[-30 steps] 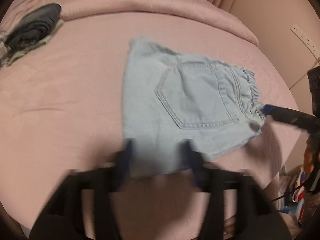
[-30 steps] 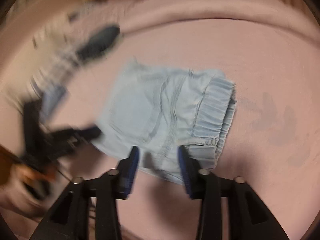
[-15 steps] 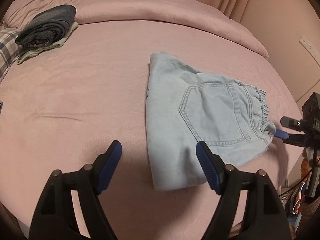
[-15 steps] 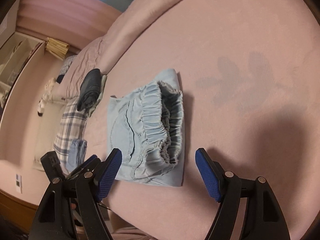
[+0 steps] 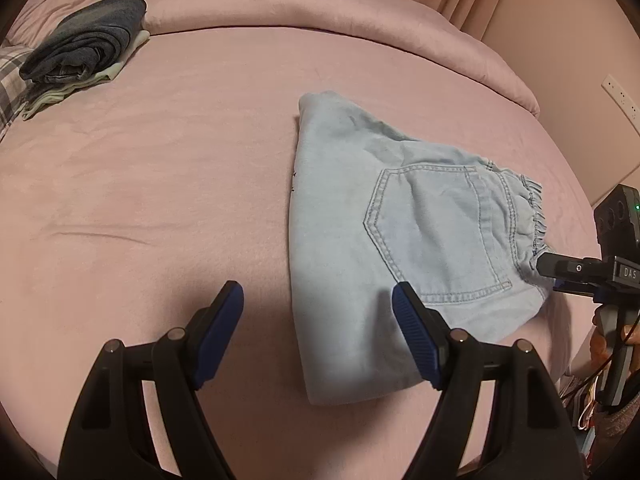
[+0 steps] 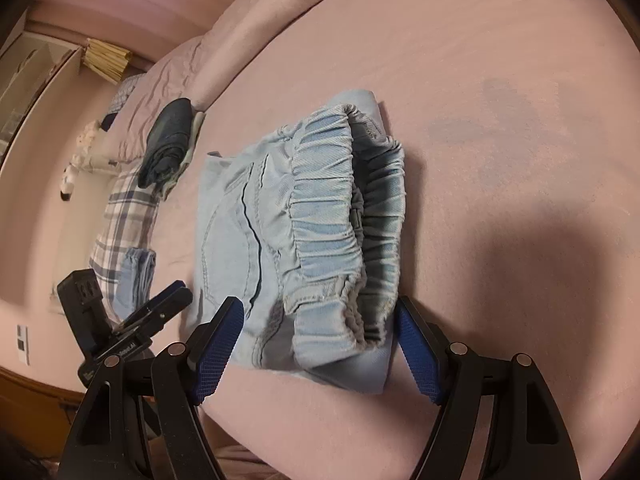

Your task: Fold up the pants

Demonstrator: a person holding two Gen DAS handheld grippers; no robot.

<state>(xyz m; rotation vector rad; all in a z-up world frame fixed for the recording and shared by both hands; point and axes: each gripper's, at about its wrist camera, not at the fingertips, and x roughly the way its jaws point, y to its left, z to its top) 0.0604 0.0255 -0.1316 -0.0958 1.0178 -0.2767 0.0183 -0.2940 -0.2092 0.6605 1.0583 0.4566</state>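
Note:
Light blue denim pants lie folded into a compact stack on the pink bed, back pocket up, elastic waistband at the right. My left gripper is open and empty, just above the stack's near left corner. In the right wrist view the waistband end of the pants faces me. My right gripper is open with its jaws either side of the waistband end, holding nothing. The right gripper also shows in the left wrist view at the waistband. The left gripper shows in the right wrist view.
A folded pile of dark clothes lies at the far left of the bed. A plaid pillow and another light denim garment lie beyond the pants. The rolled pink duvet runs along the back. A wall socket is at the right.
Both grippers opened and let go of the pants, which now lie still on the bed. The right gripper swung round to face the waistband end and moved close to it.

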